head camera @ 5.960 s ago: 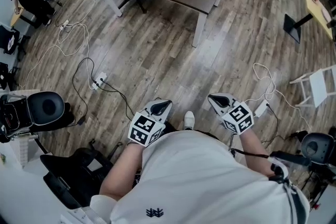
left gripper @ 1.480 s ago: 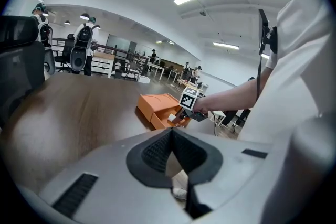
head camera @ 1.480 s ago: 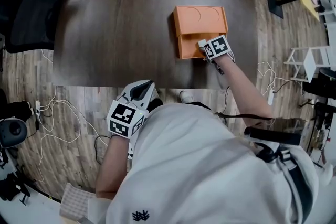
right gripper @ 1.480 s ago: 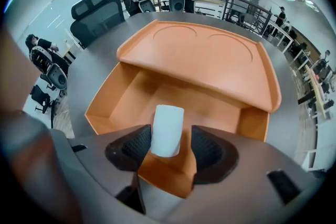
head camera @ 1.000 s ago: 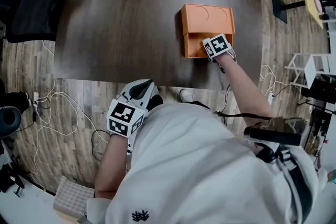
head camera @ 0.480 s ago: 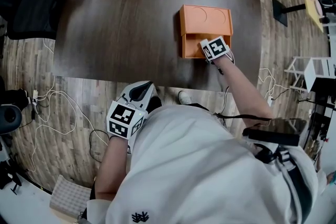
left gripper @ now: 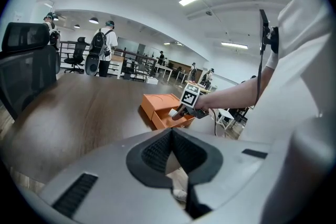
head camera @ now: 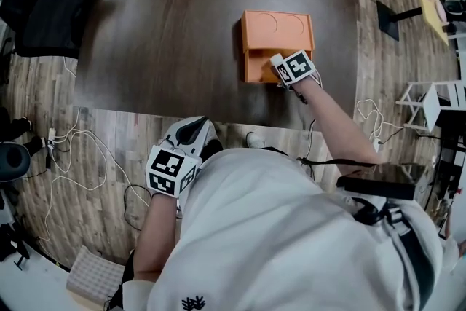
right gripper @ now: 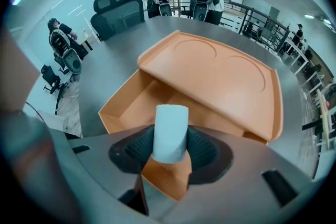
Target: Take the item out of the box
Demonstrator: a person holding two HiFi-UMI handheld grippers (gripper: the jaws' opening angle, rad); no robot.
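Right claw grips white roll; orange box interior half hidden under lid; left claw closed, empty.

Dark brown table — black office chair just beside its far-left corner — wooden floor around.

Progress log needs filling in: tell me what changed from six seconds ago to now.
The person came up to the table. The right tool went out to the open tray of the orange box and closed on the white roll. The left tool stayed by the body, shut and empty; the orange box stayed on the table.
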